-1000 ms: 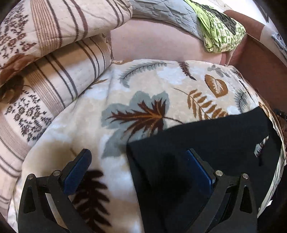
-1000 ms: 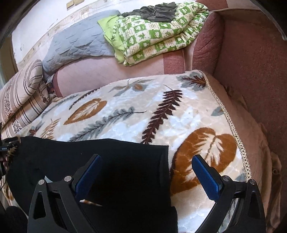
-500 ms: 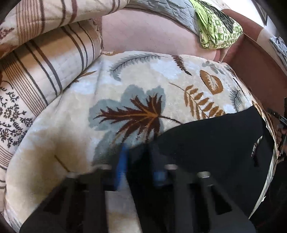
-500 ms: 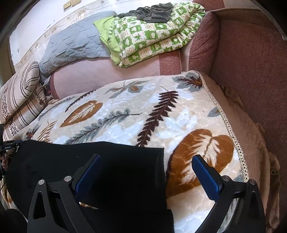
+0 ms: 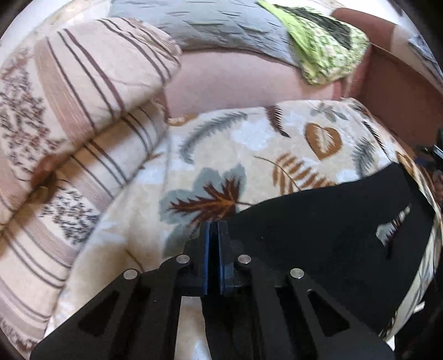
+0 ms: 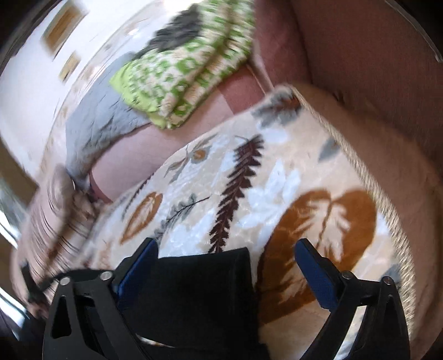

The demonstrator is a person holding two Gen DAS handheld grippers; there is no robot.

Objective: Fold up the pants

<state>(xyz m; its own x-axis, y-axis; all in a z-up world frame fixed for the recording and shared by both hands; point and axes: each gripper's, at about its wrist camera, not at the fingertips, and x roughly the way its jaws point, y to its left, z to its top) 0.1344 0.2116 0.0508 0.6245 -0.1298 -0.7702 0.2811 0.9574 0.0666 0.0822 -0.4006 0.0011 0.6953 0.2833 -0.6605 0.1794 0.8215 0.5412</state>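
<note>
Both grippers sit low over black pants (image 5: 326, 221) spread on a leaf-print blanket (image 5: 249, 144). In the left wrist view, the left gripper (image 5: 213, 229) has its two blue-padded fingers (image 5: 205, 249) pressed almost together, pinching the near left corner of the dark fabric between them. From that pinched corner the pants stretch away to the right, lying mostly flat, with a small patch of blanket showing through a gap near their far right edge.

In the right wrist view, which is blurred, the right gripper (image 6: 227, 257) stands wide open and grips nothing. The other end of the pants (image 6: 193, 293) lies between its fingers, close against the left blue pad (image 6: 138, 268), while the right pad is well apart from the cloth, over a brown leaf on the blanket (image 6: 277, 193).

Around the blanket is a pink-brown sofa (image 5: 235, 80). Striped beige pillows (image 5: 83, 110) are stacked at the left of the left wrist view. Along the sofa back lie a grey quilt (image 5: 207, 25) and, beside it, a folded green-and-white blanket (image 6: 188, 74) with a dark garment on top.
</note>
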